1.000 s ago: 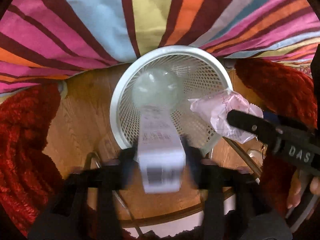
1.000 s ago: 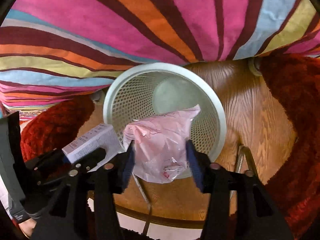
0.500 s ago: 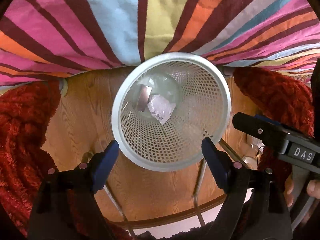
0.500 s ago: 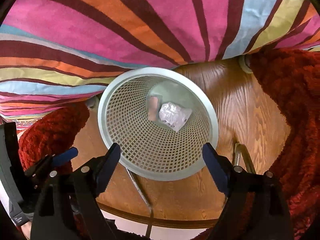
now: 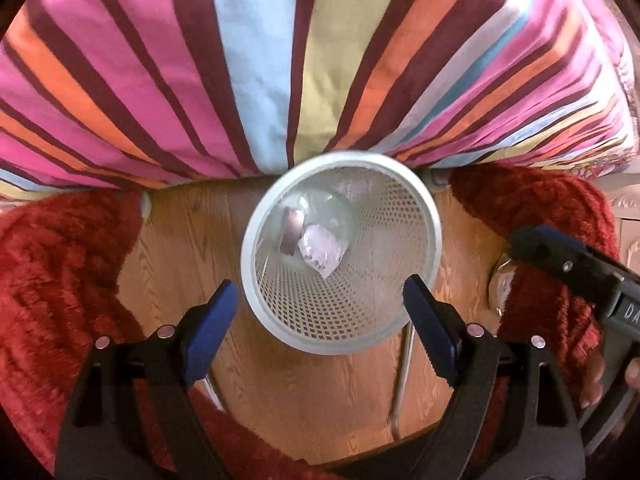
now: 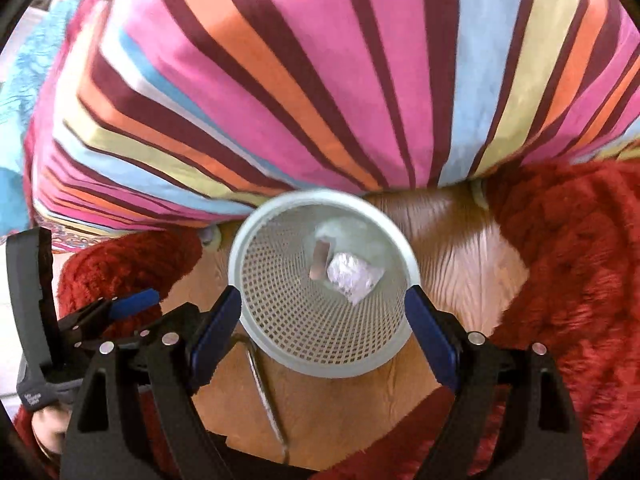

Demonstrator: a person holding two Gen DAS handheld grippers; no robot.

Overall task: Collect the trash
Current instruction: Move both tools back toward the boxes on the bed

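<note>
A white mesh wastebasket (image 5: 424, 216) stands on the wood floor, seen from above in both views; its rim also shows in the right wrist view (image 6: 404, 332). At its bottom lie a small box (image 5: 291, 232) and a crumpled pink wrapper (image 5: 322, 251), also visible in the right wrist view as the box (image 6: 319, 264) and the wrapper (image 6: 352, 276). My left gripper (image 5: 320, 320) is open and empty above the basket. My right gripper (image 6: 324, 320) is open and empty above it too, and shows at the right edge of the left wrist view (image 5: 576, 268).
A striped pink, orange and blue bedspread (image 5: 280, 60) hangs behind the basket. Red shaggy rugs (image 5: 60, 280) lie left and right on the wood floor (image 5: 192, 240). Metal rods (image 5: 402, 376) cross the floor below the basket.
Both grippers let go: the box and pink wrapper dropped into the basket. Both grippers then rose and pulled back, so the basket looks smaller.
</note>
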